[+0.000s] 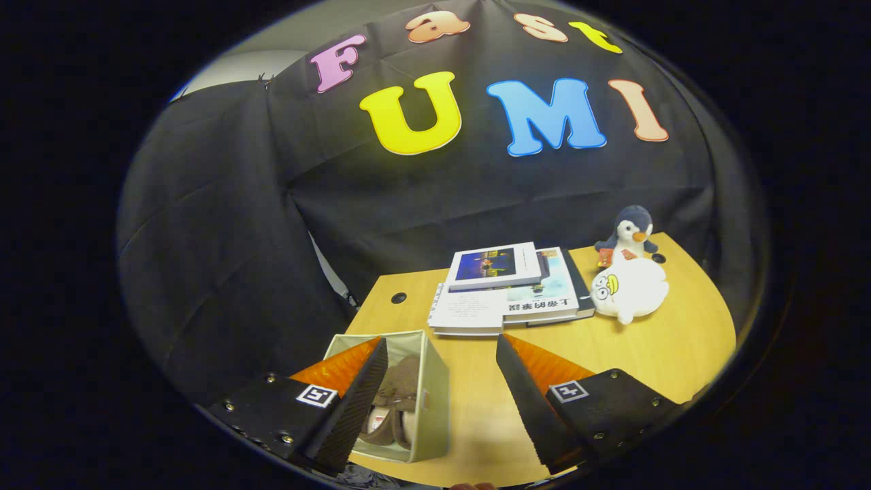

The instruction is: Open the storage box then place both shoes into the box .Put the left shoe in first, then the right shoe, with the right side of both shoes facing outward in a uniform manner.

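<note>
Storage box (435, 398) is sitting open at the near left part of the wooden bench (667, 354), a pale fabric cube with its top folded back. Inside it you can see the brown fuzzy shoes (398, 401), tucked in close together; can't really tell which way each one faces from here, the left finger covers part of them. The tool (441, 395) hangs above the bench with its fingers spread wide and nothing between them, so it's released. Its left finger (350, 401) overlaps the box's left side, the right finger (527, 401) is over bare wood just right of the box.

Beyond the fingers, toward the back of the bench, there's a stack of books (507, 289), a smaller one lying on top of two bigger ones. Right of that, a white plush toy (629, 289) is touching the books' corner area, and a grey penguin plush (629, 235) stands just behind it. Nothing sits between the box and the books.
</note>
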A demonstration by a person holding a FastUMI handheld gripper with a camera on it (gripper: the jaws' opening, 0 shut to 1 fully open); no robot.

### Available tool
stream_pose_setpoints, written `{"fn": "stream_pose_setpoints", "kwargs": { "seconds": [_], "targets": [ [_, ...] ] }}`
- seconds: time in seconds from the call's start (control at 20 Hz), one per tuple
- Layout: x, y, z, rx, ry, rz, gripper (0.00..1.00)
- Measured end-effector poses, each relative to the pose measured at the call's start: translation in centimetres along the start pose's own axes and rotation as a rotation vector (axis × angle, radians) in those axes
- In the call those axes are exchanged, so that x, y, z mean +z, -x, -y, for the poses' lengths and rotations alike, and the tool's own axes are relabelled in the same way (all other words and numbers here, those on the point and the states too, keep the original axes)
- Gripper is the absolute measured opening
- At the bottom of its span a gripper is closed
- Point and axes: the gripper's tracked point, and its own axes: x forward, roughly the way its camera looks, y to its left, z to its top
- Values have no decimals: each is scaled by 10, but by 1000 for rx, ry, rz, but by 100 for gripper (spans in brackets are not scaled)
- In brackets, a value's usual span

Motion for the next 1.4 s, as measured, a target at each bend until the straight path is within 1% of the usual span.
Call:
{"fn": "stream_pose_setpoints", "kwargs": {
  "seconds": [0.25,0.55,0.75,0.85,1.15,1.25,1.4],
  "targets": [
    [25,36,54,-47,11,71,98],
    [58,86,115,-106,96,218,97],
    [71,117,143,-98,134,292,98],
    [75,128,160,-111,154,323,98],
    [80,150,185,-107,187,393,97],
    [80,154,193,-112,178,422,97],
    [79,158,197,-94,138,440,97]
  ]
}}
